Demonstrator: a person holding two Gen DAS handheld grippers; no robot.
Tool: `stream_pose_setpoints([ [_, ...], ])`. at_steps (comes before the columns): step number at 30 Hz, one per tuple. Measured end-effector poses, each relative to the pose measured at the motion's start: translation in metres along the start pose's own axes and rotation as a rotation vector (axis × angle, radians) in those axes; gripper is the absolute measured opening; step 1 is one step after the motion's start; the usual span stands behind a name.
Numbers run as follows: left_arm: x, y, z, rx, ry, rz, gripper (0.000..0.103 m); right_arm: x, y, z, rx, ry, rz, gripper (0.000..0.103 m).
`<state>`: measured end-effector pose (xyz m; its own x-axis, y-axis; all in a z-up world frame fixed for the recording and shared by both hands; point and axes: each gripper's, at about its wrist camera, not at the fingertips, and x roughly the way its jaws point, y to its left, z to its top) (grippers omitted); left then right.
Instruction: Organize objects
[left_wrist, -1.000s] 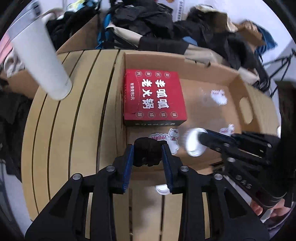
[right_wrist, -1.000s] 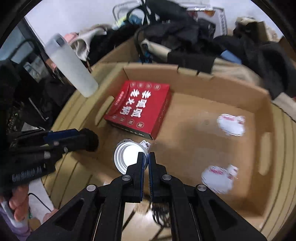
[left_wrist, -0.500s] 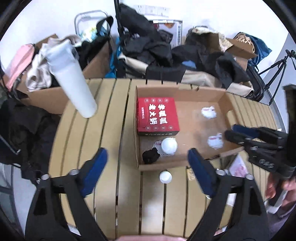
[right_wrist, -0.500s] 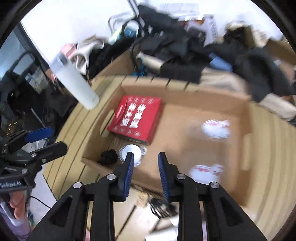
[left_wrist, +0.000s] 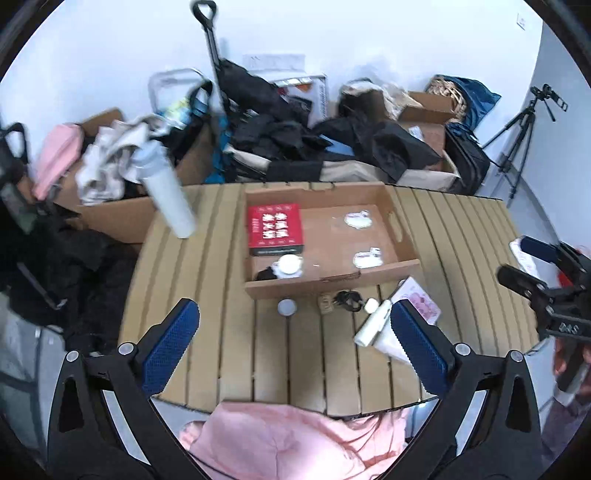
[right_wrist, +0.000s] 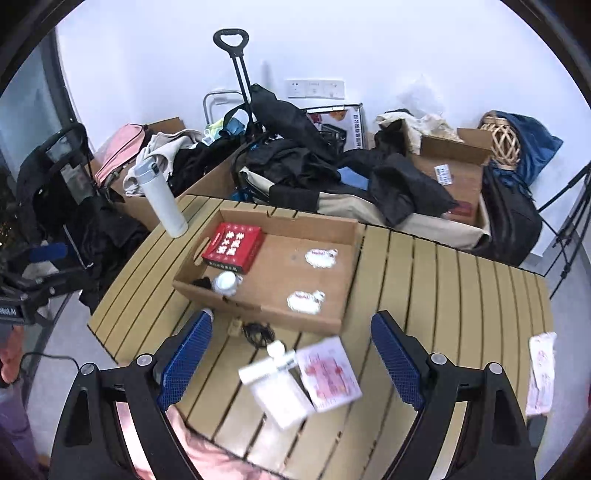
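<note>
On the slatted table (right_wrist: 443, 280), left of the tray (right_wrist: 328, 314): a white flask (right_wrist: 159, 199), upright. Inside the tray, left end: a red box (right_wrist: 233, 244); nearer, a black lump (left_wrist: 266, 274) touching a white lid (left_wrist: 289, 266). Before the tray: a round cap (left_wrist: 286, 307), a cable (left_wrist: 347, 297), a white bottle (left_wrist: 372, 322). Left gripper (left_wrist: 295, 350) and right gripper (right_wrist: 291, 358) are held wide apart, nothing gripped.

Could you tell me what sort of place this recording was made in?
Probably a cluttered storeroom or makeshift workroom, not a lived-in home: a slatted folding table, heaps of bags and clothes along the wall, and a camera tripod.
</note>
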<state>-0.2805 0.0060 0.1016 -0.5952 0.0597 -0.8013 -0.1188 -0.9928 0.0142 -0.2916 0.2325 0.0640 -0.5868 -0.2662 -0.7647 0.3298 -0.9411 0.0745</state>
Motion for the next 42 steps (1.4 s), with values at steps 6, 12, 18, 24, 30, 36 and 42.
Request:
stream_pose_setpoints([
  [6,-0.068,-0.013,-0.084,-0.025,-0.166,-0.083,0.103,-0.051,0.020,-0.069,-0.061,-0.078,0.014,0.091],
  [12,-0.086,-0.025,-0.193,-0.066,-0.230,-0.106,0.103,-0.072,0.037,-0.175,-0.024,-0.108,0.123,0.091],
  [18,-0.060,-0.052,-0.207,-0.044,-0.124,-0.112,0.103,-0.051,0.036,-0.211,0.044,-0.078,0.154,0.091],
  [24,-0.048,-0.058,-0.216,-0.026,-0.106,-0.122,0.103,-0.055,0.041,-0.213,0.018,-0.102,0.109,0.090],
  [30,-0.003,-0.050,-0.216,-0.082,-0.027,-0.124,0.103,-0.032,0.031,-0.218,0.063,-0.077,0.123,0.090],
  [36,0.050,-0.034,-0.195,-0.181,-0.053,-0.184,0.103,0.005,0.025,-0.218,0.105,-0.054,0.146,0.090],
  [42,0.140,-0.001,-0.121,-0.180,-0.023,-0.049,0.086,0.051,0.035,-0.167,0.041,-0.036,0.129,0.078],
])
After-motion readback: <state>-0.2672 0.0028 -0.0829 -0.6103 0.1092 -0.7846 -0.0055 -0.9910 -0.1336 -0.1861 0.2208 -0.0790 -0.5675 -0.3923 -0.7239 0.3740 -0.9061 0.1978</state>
